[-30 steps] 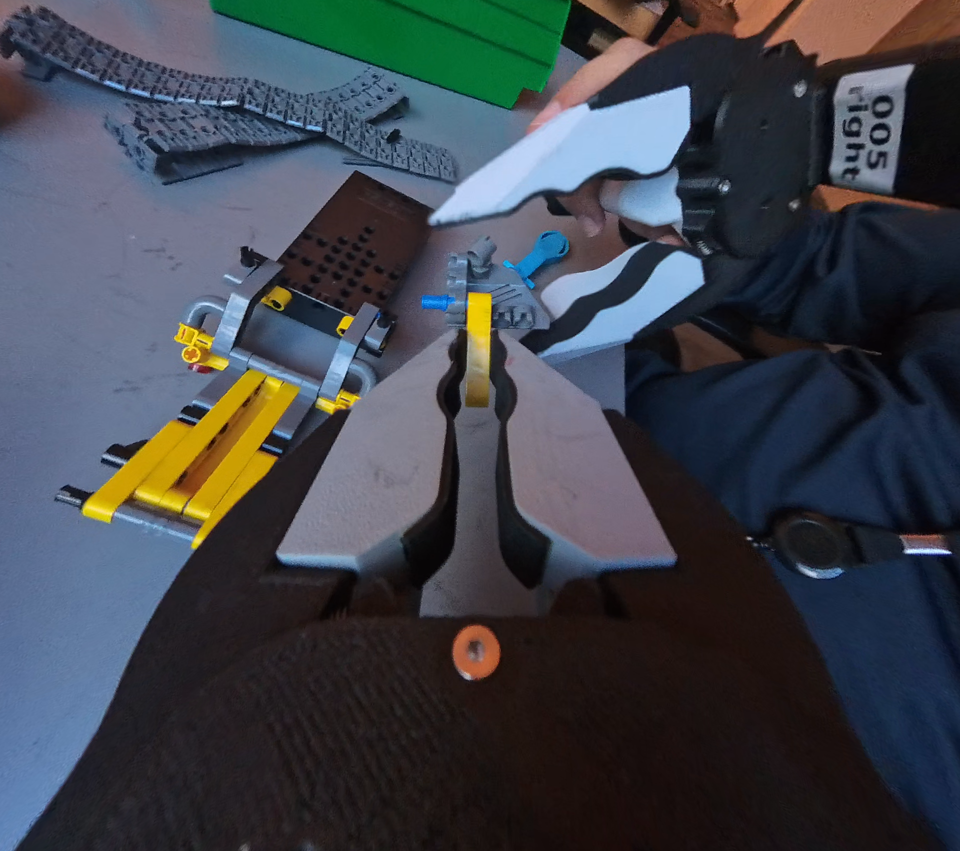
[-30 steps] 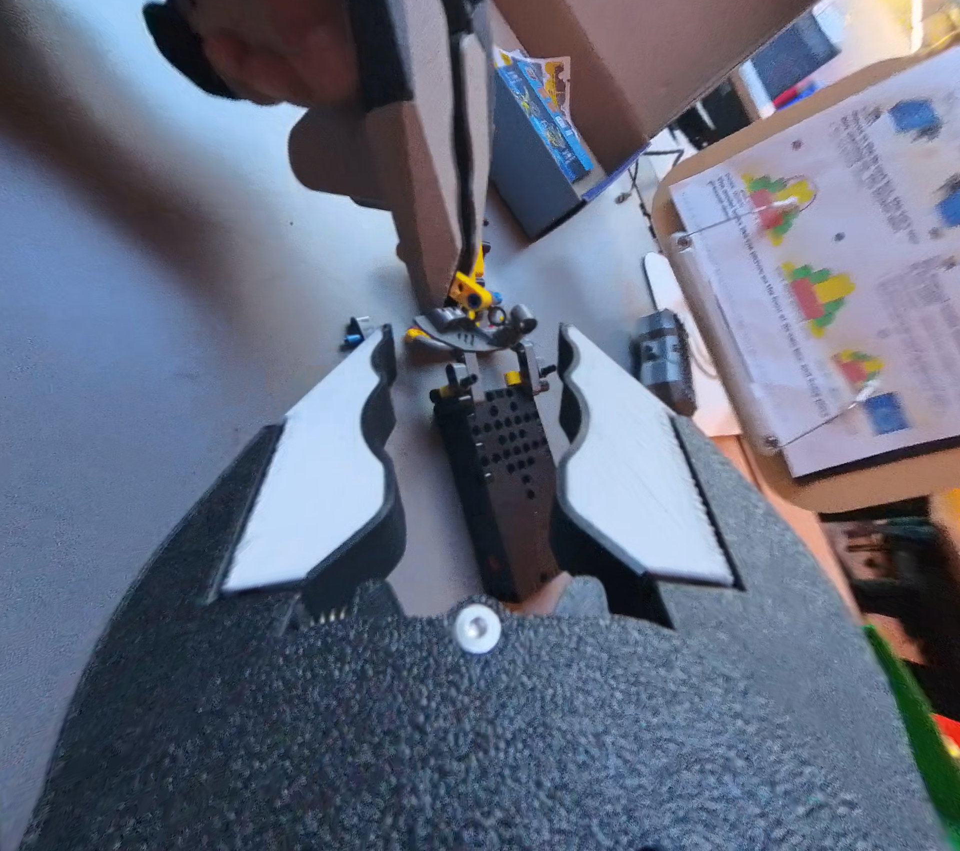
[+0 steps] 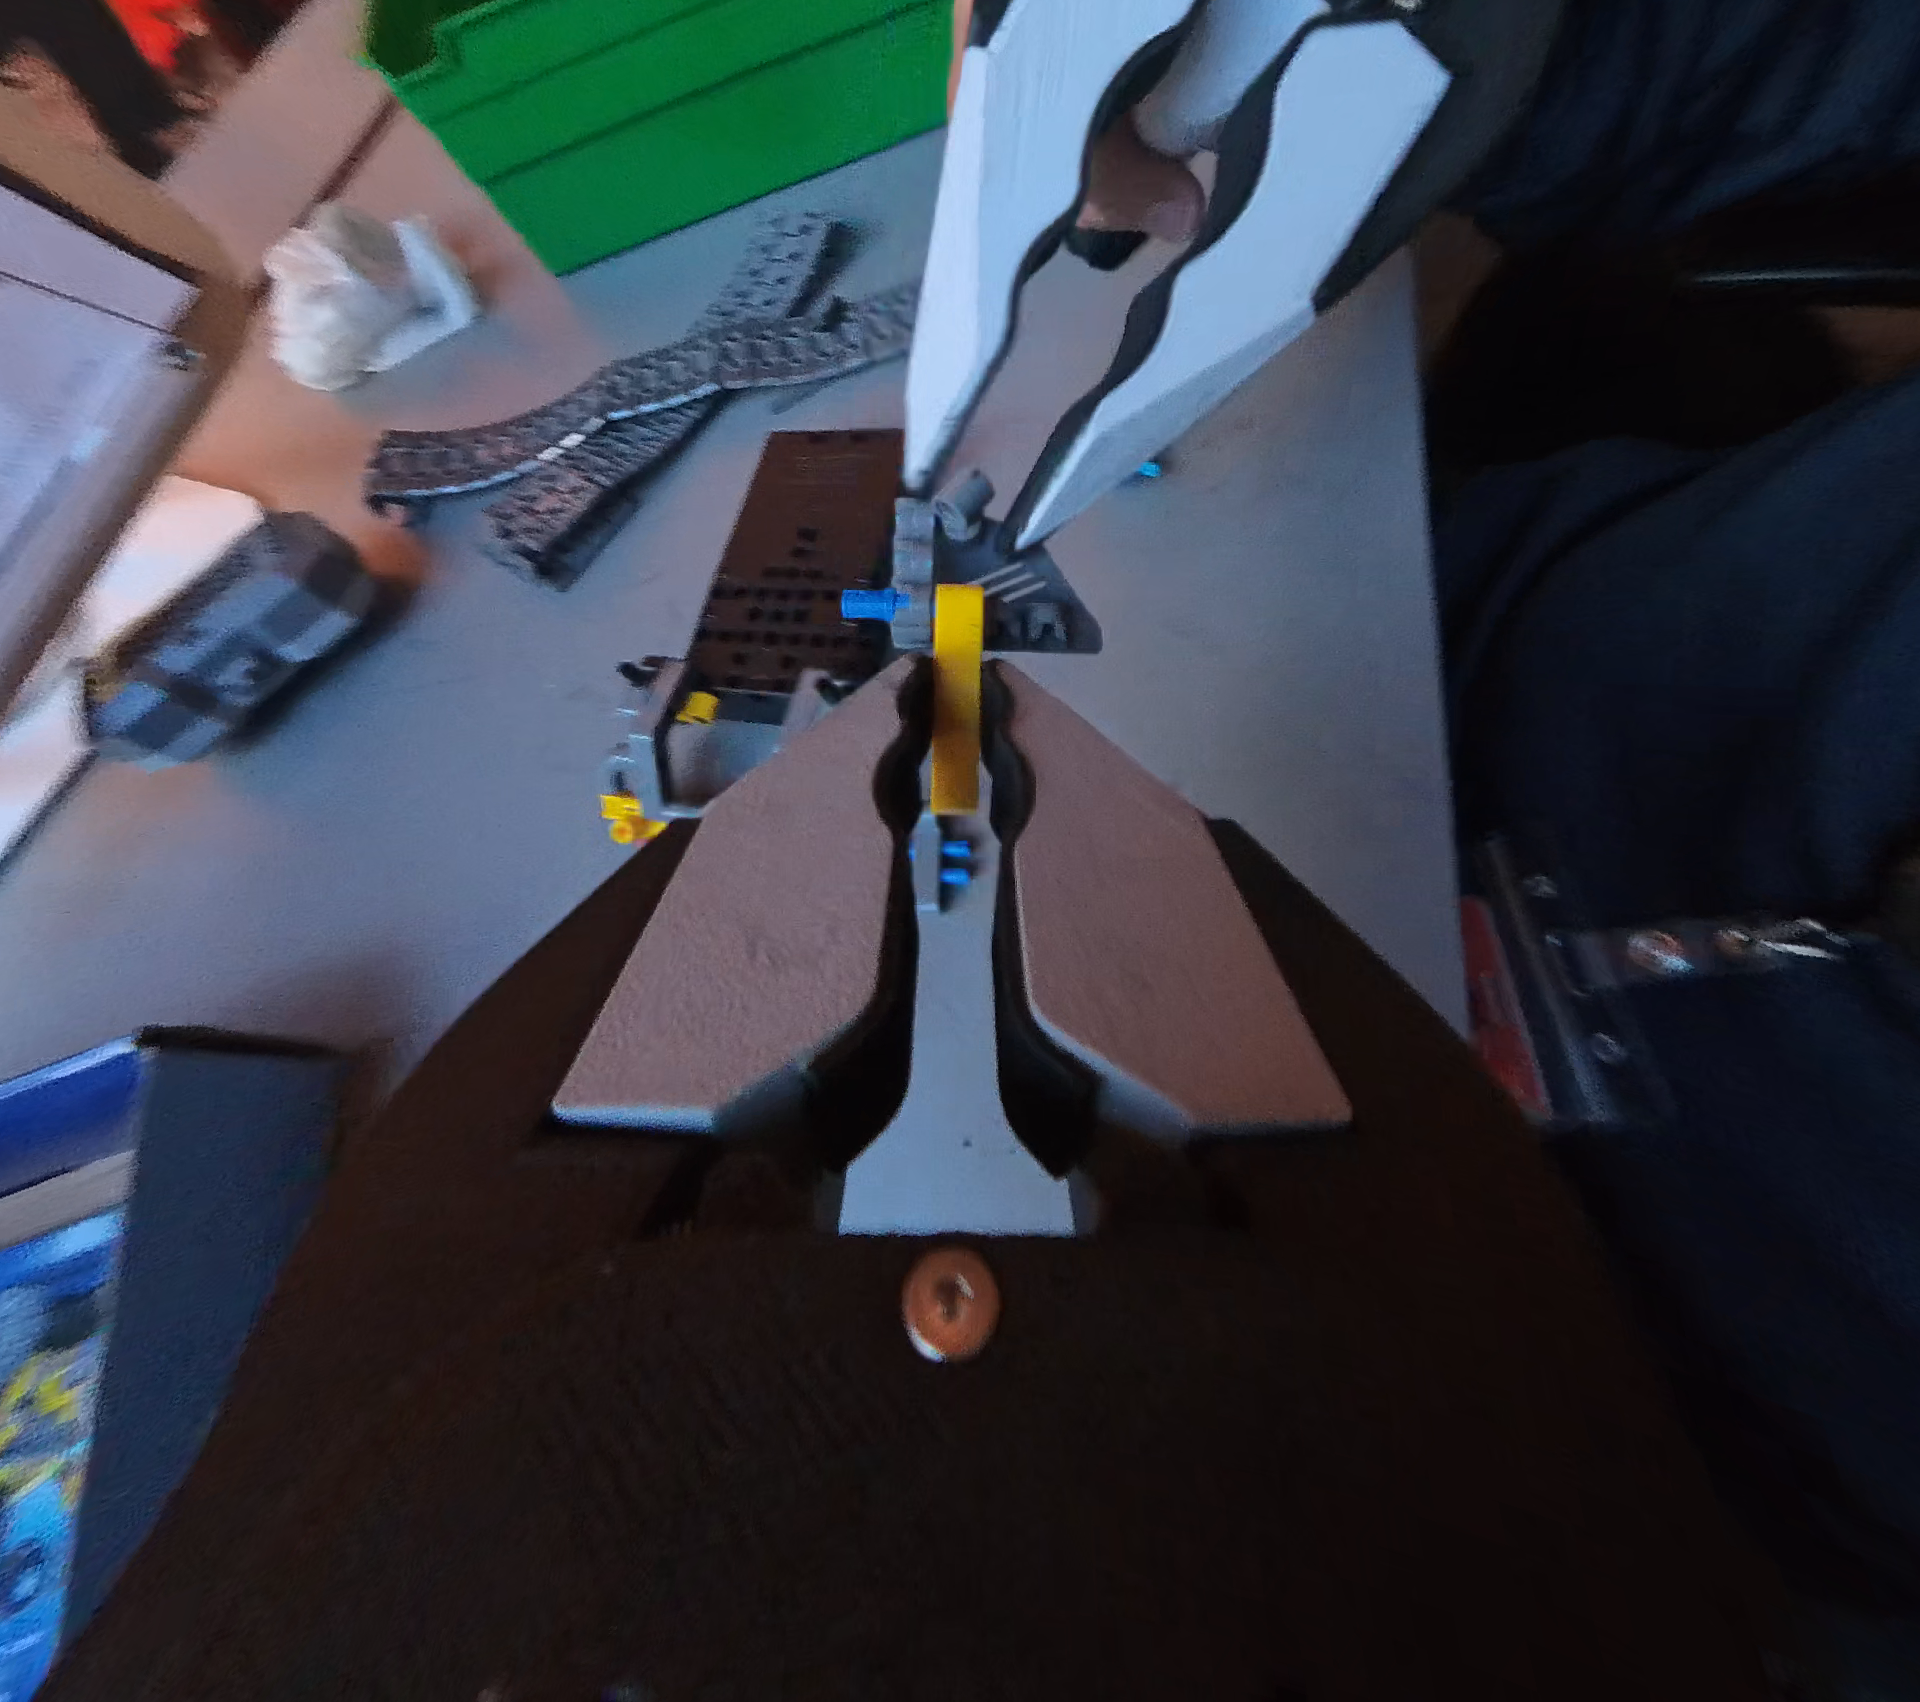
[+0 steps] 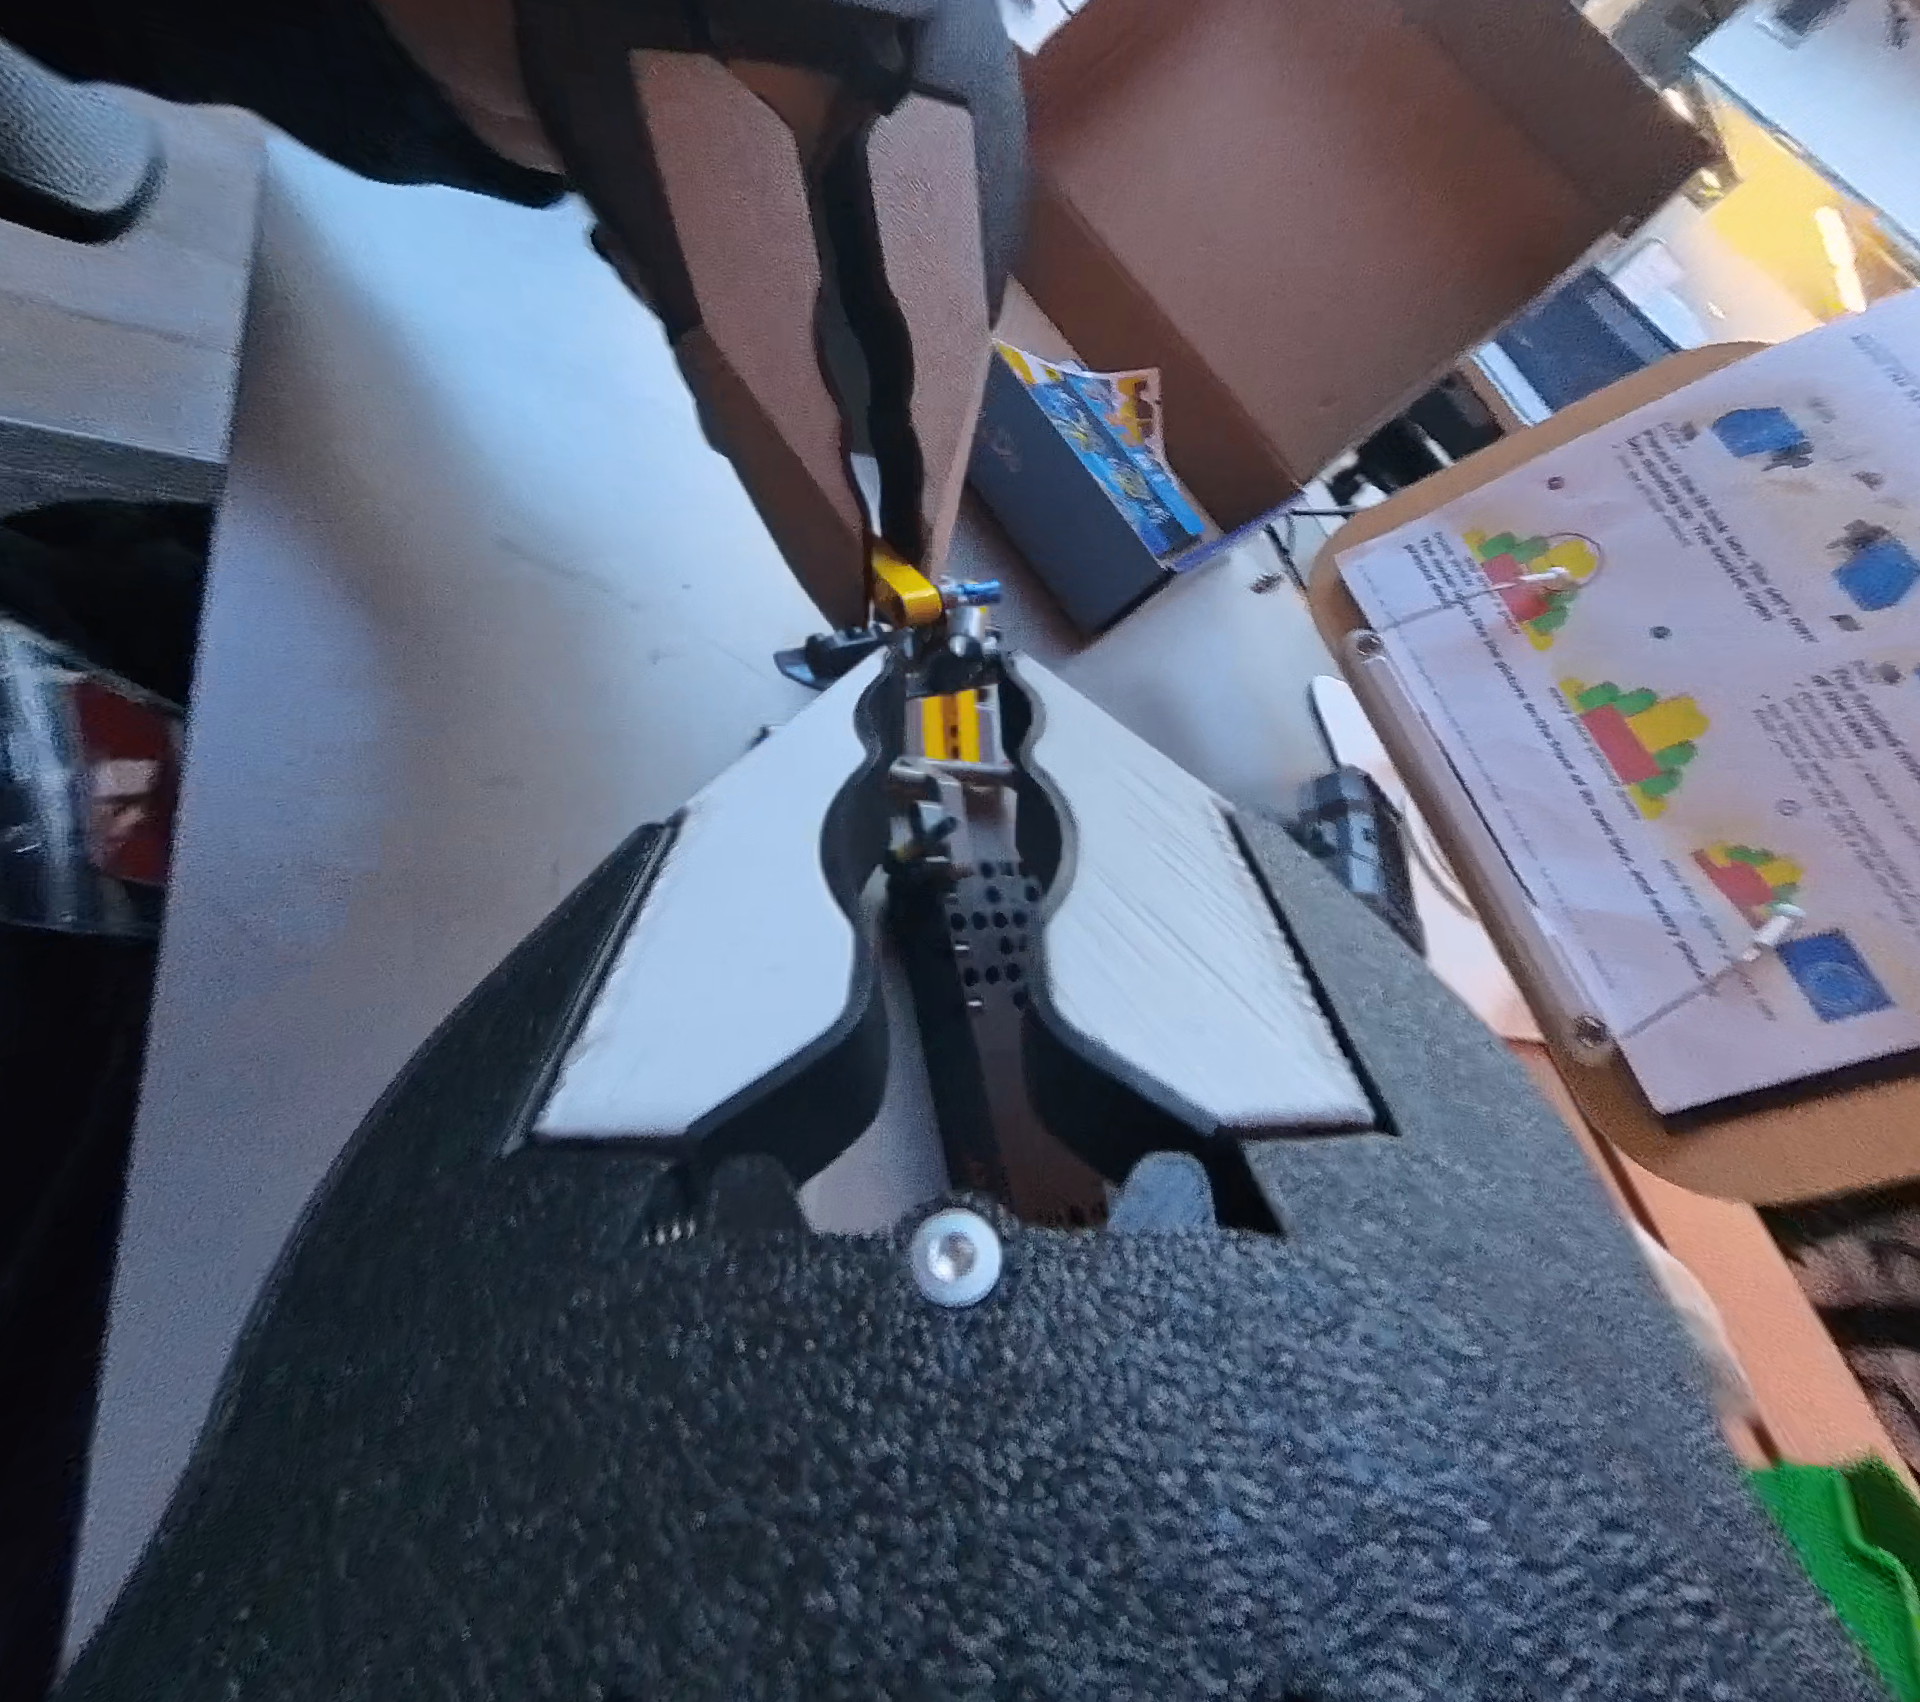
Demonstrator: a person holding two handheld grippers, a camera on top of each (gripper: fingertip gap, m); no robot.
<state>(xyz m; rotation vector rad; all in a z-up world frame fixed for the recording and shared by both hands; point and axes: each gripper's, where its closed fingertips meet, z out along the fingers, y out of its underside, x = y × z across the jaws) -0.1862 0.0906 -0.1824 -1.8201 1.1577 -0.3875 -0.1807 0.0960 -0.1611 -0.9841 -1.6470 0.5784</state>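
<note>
Left gripper (image 3: 951, 676) clamped on a yellow beam (image 3: 956, 696), holding the small grey assembly (image 3: 977, 582) steady off the grey table (image 3: 416, 821). Right gripper (image 3: 966, 499) narrowed around the assembly's far end — pinching or only touching, hard to tell. Behind: black perforated plate (image 3: 800, 530), track links (image 3: 623, 426), green bin (image 3: 675, 42) — beside them a cardboard box (image 4: 1299, 198) and instruction sheet (image 4: 1662, 717).

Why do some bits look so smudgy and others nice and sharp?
In the left wrist view, the edges smear: the green bin, the grey tracks and the white bag are blurred, while the yellow piece in the left gripper stays fairly sharp. In the right wrist view, the right gripper is crisp, the far room is hazy, and straight edges bend from the wide lens.
</note>
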